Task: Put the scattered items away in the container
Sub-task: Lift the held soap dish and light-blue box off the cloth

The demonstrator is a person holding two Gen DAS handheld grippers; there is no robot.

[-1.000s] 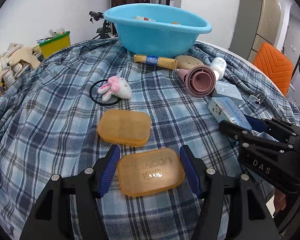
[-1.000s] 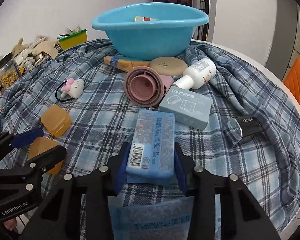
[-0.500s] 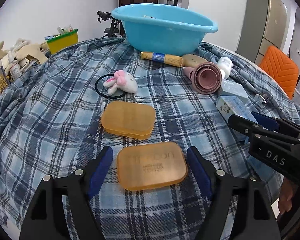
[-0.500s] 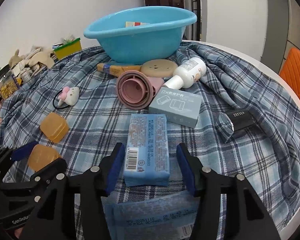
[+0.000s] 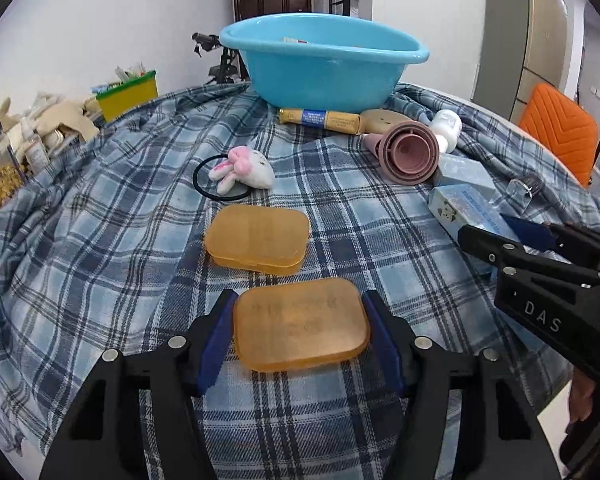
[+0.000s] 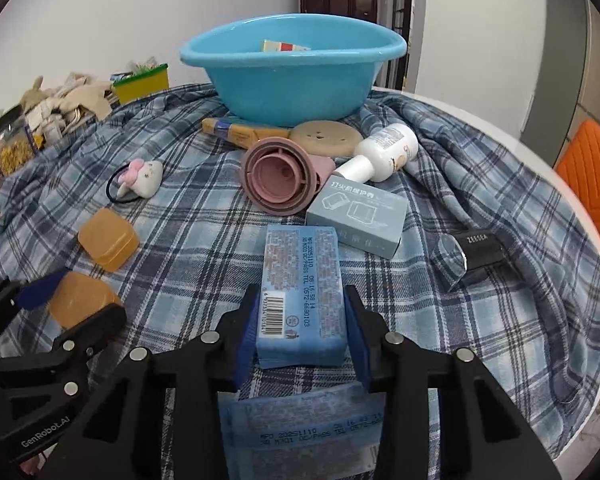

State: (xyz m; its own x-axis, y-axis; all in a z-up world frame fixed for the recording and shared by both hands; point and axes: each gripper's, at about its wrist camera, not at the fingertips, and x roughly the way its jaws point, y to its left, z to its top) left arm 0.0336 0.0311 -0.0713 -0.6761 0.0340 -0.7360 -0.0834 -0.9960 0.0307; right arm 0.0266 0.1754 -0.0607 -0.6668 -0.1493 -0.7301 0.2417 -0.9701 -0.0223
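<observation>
My left gripper (image 5: 300, 332) is closed around an amber plastic case (image 5: 300, 324) on the plaid cloth, pads touching its two short ends. A second amber case (image 5: 258, 238) lies just beyond it. My right gripper (image 6: 302, 326) is closed on a blue tissue pack (image 6: 302, 288), pads against both long sides; another tissue pack (image 6: 300, 424) lies under the gripper. The blue basin (image 5: 320, 68) stands at the far side of the table with a few items inside; it also shows in the right wrist view (image 6: 292, 68).
Between grippers and basin lie a bunny hair tie (image 5: 240, 170), a pink collapsible cup (image 6: 278, 180), a white bottle (image 6: 380, 154), a grey-blue box (image 6: 358, 216), a yellow tube (image 5: 320, 119), a tan disc (image 6: 326, 138) and a black ZEESEA case (image 6: 480, 246). An orange chair (image 5: 556, 128) stands to the right.
Both grippers opened half a second ago and have now closed in on their objects. Left pads now touch the amber case; right pads now press the tissue pack.
</observation>
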